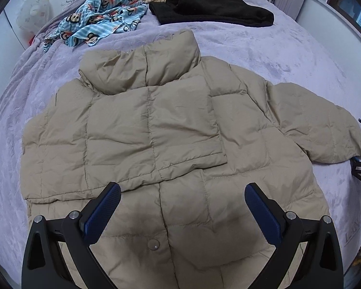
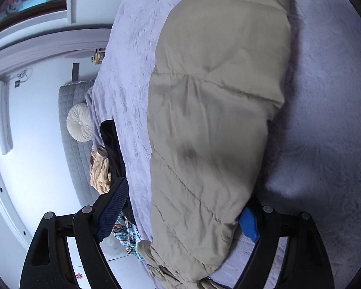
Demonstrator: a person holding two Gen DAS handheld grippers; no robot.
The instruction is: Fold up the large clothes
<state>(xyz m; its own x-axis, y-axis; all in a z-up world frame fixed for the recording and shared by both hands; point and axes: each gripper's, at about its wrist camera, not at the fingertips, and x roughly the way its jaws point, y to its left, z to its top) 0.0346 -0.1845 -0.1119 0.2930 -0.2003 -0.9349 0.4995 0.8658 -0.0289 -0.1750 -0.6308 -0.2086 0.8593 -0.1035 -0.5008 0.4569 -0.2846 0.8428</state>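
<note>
Beige puffer jacket (image 1: pixel 170 130) lies flat on lavender bed (image 1: pixel 276 55), one sleeve folded across its chest. Your left tongs (image 1: pixel 183 195) hover above hem, spread wide, gripping nothing.
Right wrist view: your right tongs (image 2: pixel 187 207) gape around outstretched sleeve (image 2: pixel 211 130), pads not pressing.

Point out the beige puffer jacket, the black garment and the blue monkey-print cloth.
beige puffer jacket (image 1: pixel 151 130): left wrist view, folded-over sleeve panel.
black garment (image 1: pixel 211 9): left wrist view, its middle.
blue monkey-print cloth (image 1: pixel 101 21): left wrist view, crumpled centre.
</note>
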